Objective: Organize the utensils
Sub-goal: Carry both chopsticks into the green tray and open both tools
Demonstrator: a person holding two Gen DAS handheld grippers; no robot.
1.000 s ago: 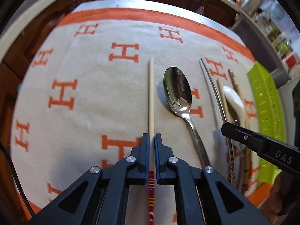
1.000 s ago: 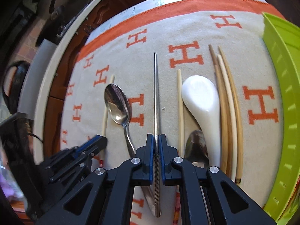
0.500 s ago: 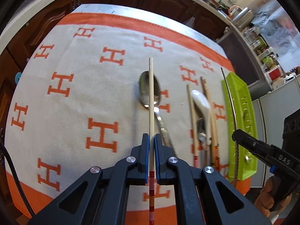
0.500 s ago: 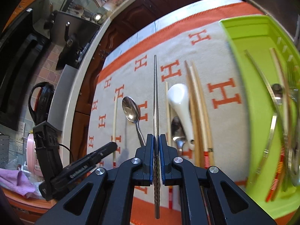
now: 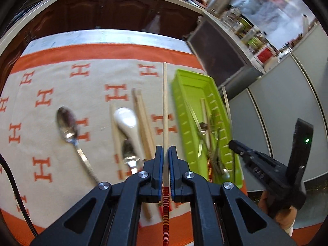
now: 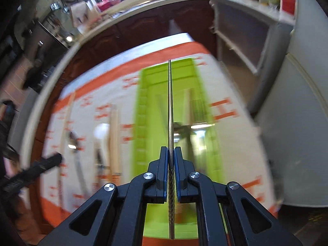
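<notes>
My left gripper (image 5: 166,153) is shut on a wooden chopstick (image 5: 165,106) with a red-striped end, held in the air just left of the green tray (image 5: 184,106). My right gripper (image 6: 170,153) is shut on a metal chopstick (image 6: 170,106), held above the green tray (image 6: 141,106), which holds several utensils (image 5: 209,139). On the cloth lie a metal spoon (image 5: 67,125), a white ceramic spoon (image 5: 128,123), a second metal spoon (image 5: 129,155) and wooden chopsticks (image 5: 143,119). The right gripper also shows in the left wrist view (image 5: 235,145).
The cream and orange cloth (image 5: 61,94) covers the table. Dark wooden cabinets (image 5: 102,12) stand behind it. A grey unit (image 5: 276,106) and a cluttered counter (image 5: 246,30) are at the right. The right wrist view is motion-blurred.
Both grippers have risen off the cloth and swung right with their chopsticks. The right one went from over the cloth to over the green tray; the left one is now beside it.
</notes>
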